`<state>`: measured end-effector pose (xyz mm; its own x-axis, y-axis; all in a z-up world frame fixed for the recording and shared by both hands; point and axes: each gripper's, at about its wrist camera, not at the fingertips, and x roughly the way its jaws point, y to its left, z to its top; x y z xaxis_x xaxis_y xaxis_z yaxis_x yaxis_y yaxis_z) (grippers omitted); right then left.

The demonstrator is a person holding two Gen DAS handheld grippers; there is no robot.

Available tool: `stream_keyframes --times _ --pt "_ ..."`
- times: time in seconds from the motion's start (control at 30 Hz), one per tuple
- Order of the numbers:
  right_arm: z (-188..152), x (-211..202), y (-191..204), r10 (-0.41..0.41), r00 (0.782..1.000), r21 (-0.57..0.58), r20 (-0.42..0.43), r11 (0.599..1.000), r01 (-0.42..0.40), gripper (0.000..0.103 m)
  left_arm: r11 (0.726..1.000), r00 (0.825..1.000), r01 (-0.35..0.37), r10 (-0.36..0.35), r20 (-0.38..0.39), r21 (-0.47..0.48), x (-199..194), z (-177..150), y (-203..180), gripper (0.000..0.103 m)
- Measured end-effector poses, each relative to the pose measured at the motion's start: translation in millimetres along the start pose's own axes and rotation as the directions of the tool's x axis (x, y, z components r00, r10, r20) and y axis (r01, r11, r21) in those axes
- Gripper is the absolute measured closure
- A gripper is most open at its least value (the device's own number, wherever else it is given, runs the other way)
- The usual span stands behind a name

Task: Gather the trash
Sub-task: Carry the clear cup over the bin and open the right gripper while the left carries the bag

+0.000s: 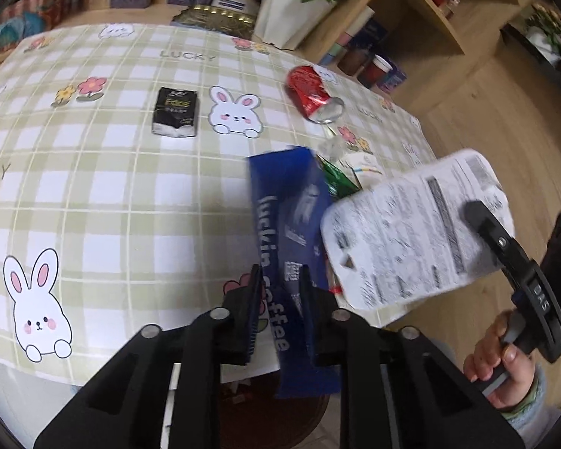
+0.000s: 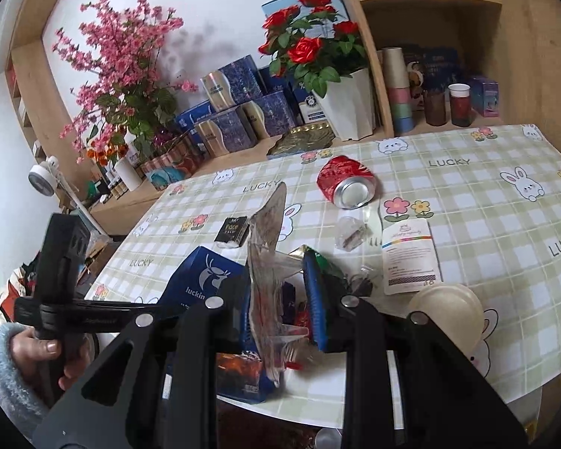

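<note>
1. Between the pads of the left tongs stands a blue paper bag printed "luckin coffee", its top edge pinched by the nearly closed jaws.
2. Just right of the left tongs, the right tongs clamp a flat plastic package with a white printed backing, holding it tilted above the bag.
3. Beyond both tongs, on the checked counter, a crushed red can lies on its side.
4. Ahead of the left tongs and to their left lies a small black tissue pack.
5. Right of the right tongs lie a white printed card, a crumpled clear wrapper and a cream round lid.
6. A hand in a fleecy sleeve holds the left tongs' handle.
</note>
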<state>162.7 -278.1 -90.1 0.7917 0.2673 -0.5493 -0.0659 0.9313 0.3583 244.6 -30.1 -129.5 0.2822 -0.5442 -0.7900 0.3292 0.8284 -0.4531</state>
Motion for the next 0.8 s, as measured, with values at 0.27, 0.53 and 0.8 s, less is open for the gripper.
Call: stream_keyframes --times 0.27,0.53,0.8 --pt "4.2 -9.4 0.3 0.011 1.0 0.012 0.02 1.0 -0.011 0.076 0.996 0.996 -0.055 0.05 0.073 0.066 -30.2 -0.5 -10.8 0.089" --pt "2.1 -30.2 19.2 0.041 0.999 -0.008 0.021 0.999 -0.041 0.076 0.989 0.986 -0.106 0.093 0.135 0.098 -76.9 -16.8 -10.9 0.089" --pt "-28.1 -63.4 32.1 0.054 0.998 -0.035 -0.027 0.998 -0.055 0.076 0.988 0.968 -0.138 0.119 0.22 0.072 -127.3 -59.5 -1.3 0.089"
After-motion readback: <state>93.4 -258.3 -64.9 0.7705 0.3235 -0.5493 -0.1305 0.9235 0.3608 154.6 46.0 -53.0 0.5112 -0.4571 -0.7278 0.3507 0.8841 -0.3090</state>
